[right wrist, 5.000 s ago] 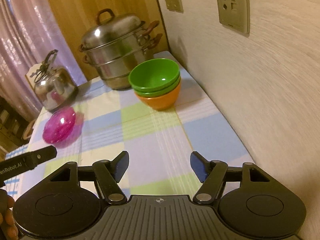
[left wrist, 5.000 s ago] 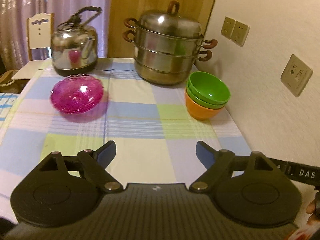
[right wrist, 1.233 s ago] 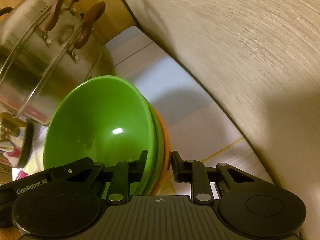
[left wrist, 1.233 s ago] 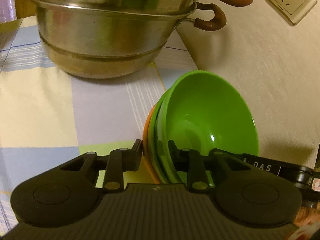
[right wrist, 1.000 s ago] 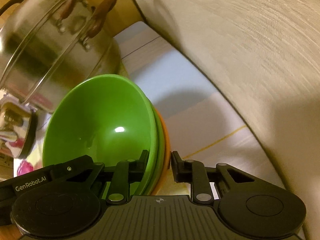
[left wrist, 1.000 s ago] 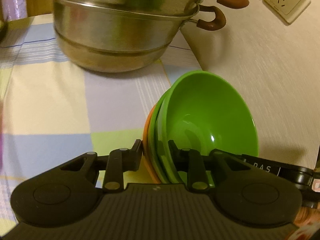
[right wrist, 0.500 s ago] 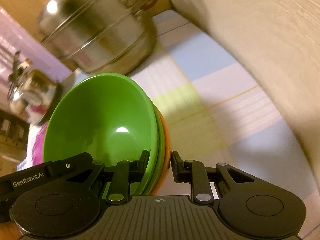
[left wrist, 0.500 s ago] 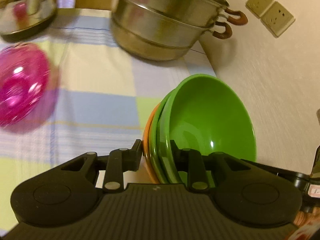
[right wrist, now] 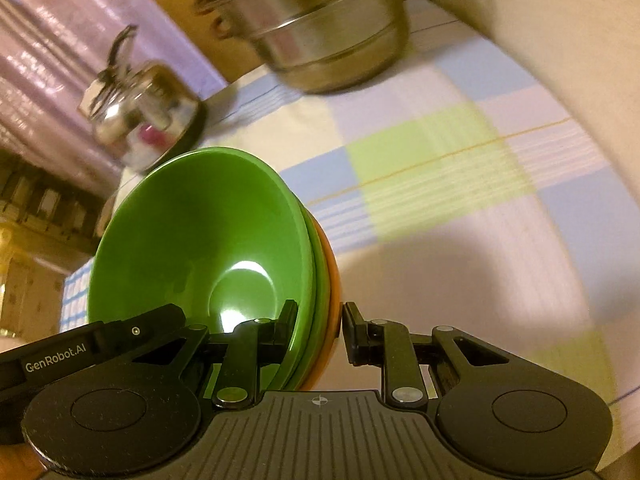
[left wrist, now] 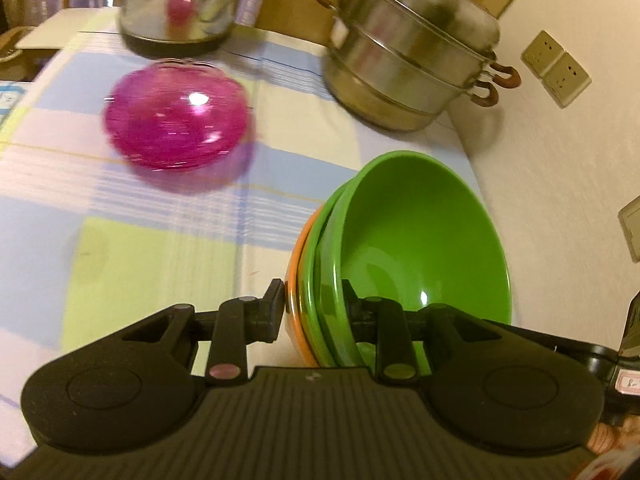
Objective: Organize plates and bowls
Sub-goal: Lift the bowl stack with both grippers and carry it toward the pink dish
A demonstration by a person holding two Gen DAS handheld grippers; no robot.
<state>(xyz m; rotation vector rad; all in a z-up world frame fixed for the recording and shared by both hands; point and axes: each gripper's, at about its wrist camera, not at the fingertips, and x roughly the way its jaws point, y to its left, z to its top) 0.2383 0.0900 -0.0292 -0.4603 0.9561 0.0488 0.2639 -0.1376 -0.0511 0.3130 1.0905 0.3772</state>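
Note:
A stack of bowls [left wrist: 416,240], two green ones nested in an orange one, is held off the checked tablecloth [left wrist: 120,264]. My left gripper [left wrist: 314,302] is shut on its left rim, one finger outside the orange bowl, the other inside the top green bowl. My right gripper [right wrist: 318,320] is shut on the opposite rim of the bowl stack [right wrist: 208,240] in the same way. A pink glass bowl [left wrist: 176,120] sits on the cloth to the left, beyond the stack.
A steel steamer pot [left wrist: 412,52] with brown handles stands at the back by the wall. A shiny kettle [left wrist: 176,4] stands at the back left. Wall sockets [left wrist: 556,68] are on the right wall. The other gripper's body [right wrist: 80,348] shows at lower left.
Both grippers have carried the bowl stack back from the steamer pot and the wall and lifted it a little. The pink bowl and the kettle have come into view.

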